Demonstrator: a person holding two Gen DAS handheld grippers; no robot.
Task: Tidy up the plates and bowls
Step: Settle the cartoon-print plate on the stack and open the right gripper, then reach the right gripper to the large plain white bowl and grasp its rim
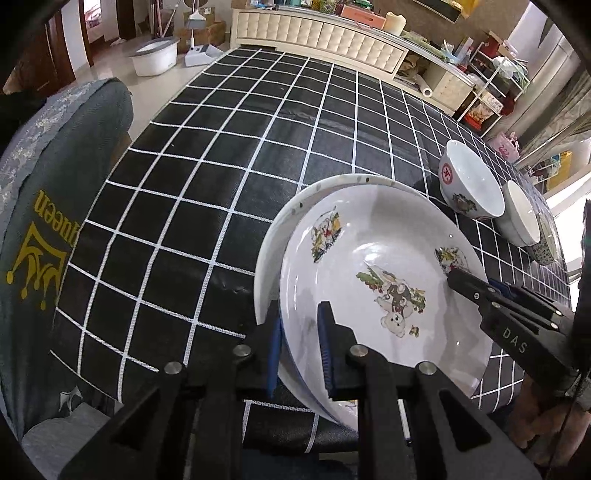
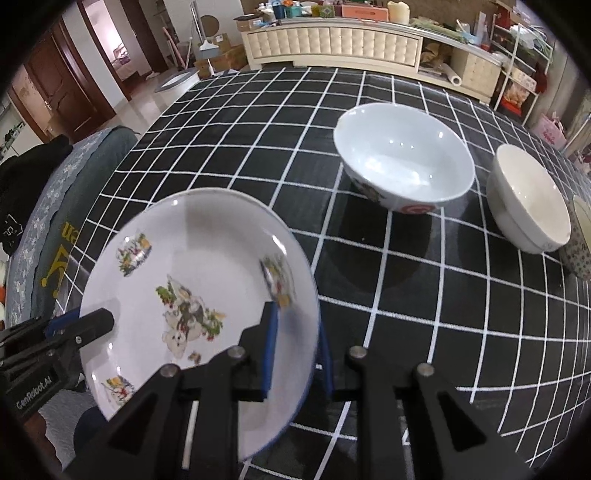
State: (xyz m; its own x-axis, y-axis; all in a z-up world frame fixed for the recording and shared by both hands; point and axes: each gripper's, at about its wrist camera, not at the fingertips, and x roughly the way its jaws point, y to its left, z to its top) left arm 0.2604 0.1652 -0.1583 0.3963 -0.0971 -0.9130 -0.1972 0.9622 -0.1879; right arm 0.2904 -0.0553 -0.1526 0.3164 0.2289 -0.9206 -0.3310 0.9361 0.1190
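Note:
A white plate with cartoon rabbit pictures (image 1: 369, 240) (image 2: 207, 240) is held by both grippers at the near side of the table. My left gripper (image 1: 300, 314) (image 2: 103, 319) is shut on its left rim, blue pads on either side of the edge. On the opposite rim, my right gripper (image 2: 297, 321) (image 1: 456, 277) is shut as well. Under it, in the left wrist view, lies a speckled white plate (image 1: 306, 192), mostly covered. Further right stand a white bowl with a red emblem (image 1: 469, 181) (image 2: 402, 155), a cream bowl (image 1: 519, 214) (image 2: 528, 199) and a patterned bowl (image 1: 546, 251) (image 2: 581, 240).
The table has a black cloth with a white grid (image 1: 221, 166) (image 2: 406, 295). A chair with a grey cover and yellow print (image 1: 48, 221) (image 2: 55, 229) stands at the left edge. A cream sideboard (image 1: 321, 33) runs behind the table.

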